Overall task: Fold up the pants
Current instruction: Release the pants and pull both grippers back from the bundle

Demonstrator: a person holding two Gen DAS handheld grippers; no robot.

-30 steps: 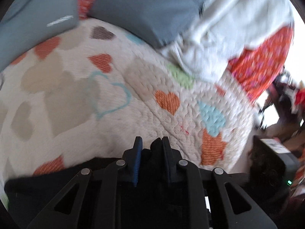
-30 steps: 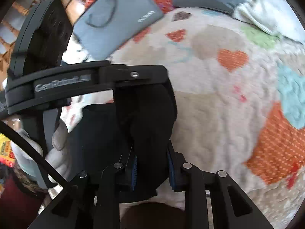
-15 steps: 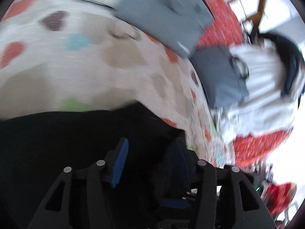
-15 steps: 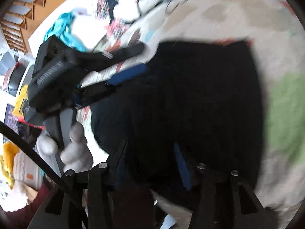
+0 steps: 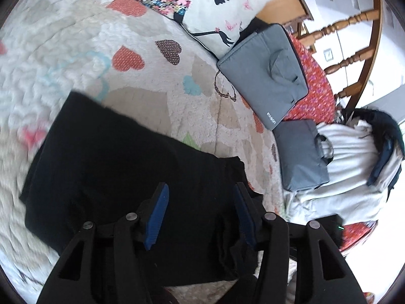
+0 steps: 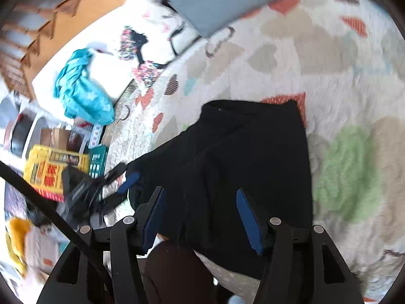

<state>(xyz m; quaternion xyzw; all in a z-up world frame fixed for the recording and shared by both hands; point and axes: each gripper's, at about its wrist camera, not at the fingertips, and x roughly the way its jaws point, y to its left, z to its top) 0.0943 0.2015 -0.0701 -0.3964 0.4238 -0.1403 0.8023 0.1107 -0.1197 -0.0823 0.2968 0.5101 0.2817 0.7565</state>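
The black pants (image 5: pixel 121 167) lie folded in a flat rectangle on the heart-patterned quilt (image 5: pixel 76 38). My left gripper (image 5: pixel 200 212) hovers over their near right corner, open, and its blue pads (image 5: pixel 157 215) touch no cloth. In the right wrist view the pants (image 6: pixel 255 152) show a fold seam running up the middle. My right gripper (image 6: pixel 201 215) stands over their near edge with its jaws opening; cloth shows between the fingers but the pads do not press it. The left gripper (image 6: pixel 119 182) sits low at the pants' left edge there.
Two grey laptop bags (image 5: pixel 265 76) (image 5: pixel 301 154) and a printed pillow (image 5: pixel 210 7) lie at the quilt's far side. A white cloth heap (image 5: pixel 354 164) and a wooden chair (image 5: pixel 349 25) are on the right. Turquoise cloth (image 6: pixel 81 88) and a yellow box (image 6: pixel 48 169) sit beyond the bed's left edge.
A second ago both grippers were shut on black cloth. Both have since opened and let go, and the pants lie flat. The left gripper swung and rolled a long way across the bed.
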